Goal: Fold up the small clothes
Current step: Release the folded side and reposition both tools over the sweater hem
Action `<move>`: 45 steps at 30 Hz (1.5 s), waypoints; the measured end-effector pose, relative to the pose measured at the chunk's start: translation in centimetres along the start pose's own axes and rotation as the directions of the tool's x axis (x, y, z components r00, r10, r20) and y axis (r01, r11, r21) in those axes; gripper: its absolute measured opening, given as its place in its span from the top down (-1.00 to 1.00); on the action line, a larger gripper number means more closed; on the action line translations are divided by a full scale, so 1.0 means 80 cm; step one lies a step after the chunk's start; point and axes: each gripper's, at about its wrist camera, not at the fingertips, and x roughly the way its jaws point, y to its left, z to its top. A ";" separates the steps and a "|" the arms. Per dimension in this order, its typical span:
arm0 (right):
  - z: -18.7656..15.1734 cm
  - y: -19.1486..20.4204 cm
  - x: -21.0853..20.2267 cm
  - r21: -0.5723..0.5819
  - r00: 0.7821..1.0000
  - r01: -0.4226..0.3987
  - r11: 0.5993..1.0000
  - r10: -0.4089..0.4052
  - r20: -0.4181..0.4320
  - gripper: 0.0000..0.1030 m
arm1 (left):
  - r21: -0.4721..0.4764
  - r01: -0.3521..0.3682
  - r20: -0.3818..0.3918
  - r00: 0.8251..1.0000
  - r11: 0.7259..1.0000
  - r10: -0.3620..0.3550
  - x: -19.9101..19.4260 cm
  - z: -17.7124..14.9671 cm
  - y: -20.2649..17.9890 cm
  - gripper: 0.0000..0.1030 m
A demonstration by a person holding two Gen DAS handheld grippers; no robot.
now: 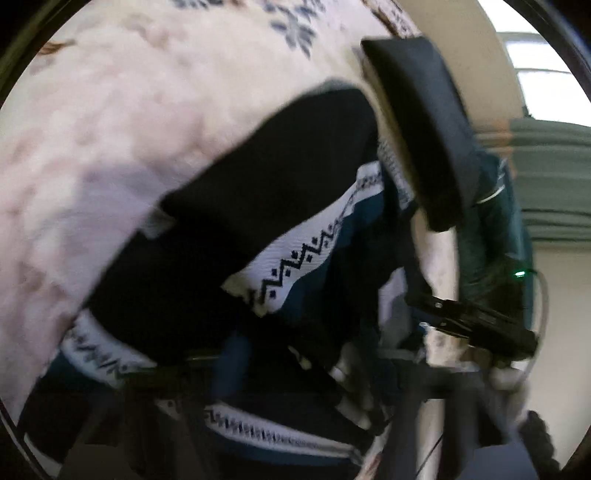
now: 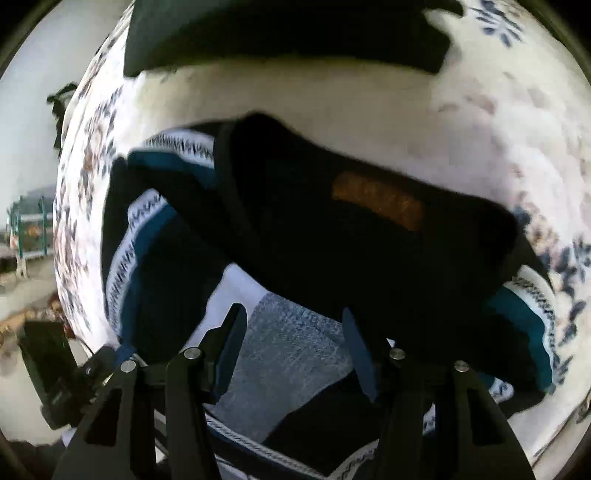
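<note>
Garment: a dark sweater [image 2: 332,236] with white zigzag-patterned bands and teal stripes lies bunched on a pale floral cloth [image 2: 480,122]; an orange patch [image 2: 376,201] shows on its black upper fold.
Garment, left view: the same sweater [image 1: 258,206] fills the middle of the picture, and a white patterned band [image 1: 295,266] runs slantwise across it.
Garment relative to right gripper: the sweater lies directly below and ahead of the right gripper [image 2: 293,343]; a grey and white knit panel [image 2: 288,339] shows in the gap between the blue-padded fingers [image 2: 231,347].
Right gripper: jaws stand partly apart, with nothing pressed between them; no pad visibly touches the fabric.
Left gripper: its fingers are not clearly seen in its blurred view; it is closed, and whether fabric is caught in it cannot be told.
Other clothes: a folded dark item [image 2: 288,33] rests on the cloth beyond the sweater, apart from it.
Surroundings: floral cloth [image 1: 110,147] covers the surface on the left view too.
</note>
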 end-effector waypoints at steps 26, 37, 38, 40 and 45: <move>-0.281 -0.162 -0.205 0.541 0.954 -0.162 0.825 -0.009 0.300 -0.02 | 0.474 -0.389 0.258 0.919 0.790 0.298 -0.078 -0.060 -0.075 -0.92; -0.248 -0.312 -0.130 0.523 0.906 -0.364 0.771 0.161 0.393 -0.04 | 0.491 -0.517 0.234 0.853 0.701 0.466 -0.042 -0.241 -0.080 -0.92; -0.227 -0.319 -0.116 0.506 0.898 -0.387 0.771 0.192 0.395 -0.04 | 0.462 -0.543 0.238 0.838 0.701 0.491 -0.040 -0.264 -0.079 -0.92; -0.193 -0.332 -0.090 0.480 0.879 -0.443 0.757 0.259 0.401 -0.04 | 0.418 -0.578 0.243 0.814 0.701 0.527 -0.037 -0.293 -0.077 -0.92; -0.148 -0.318 -0.063 0.354 0.910 -0.367 0.860 0.252 0.330 0.88 | 0.326 -0.590 0.196 0.806 0.738 0.558 -0.020 -0.355 -0.067 -0.92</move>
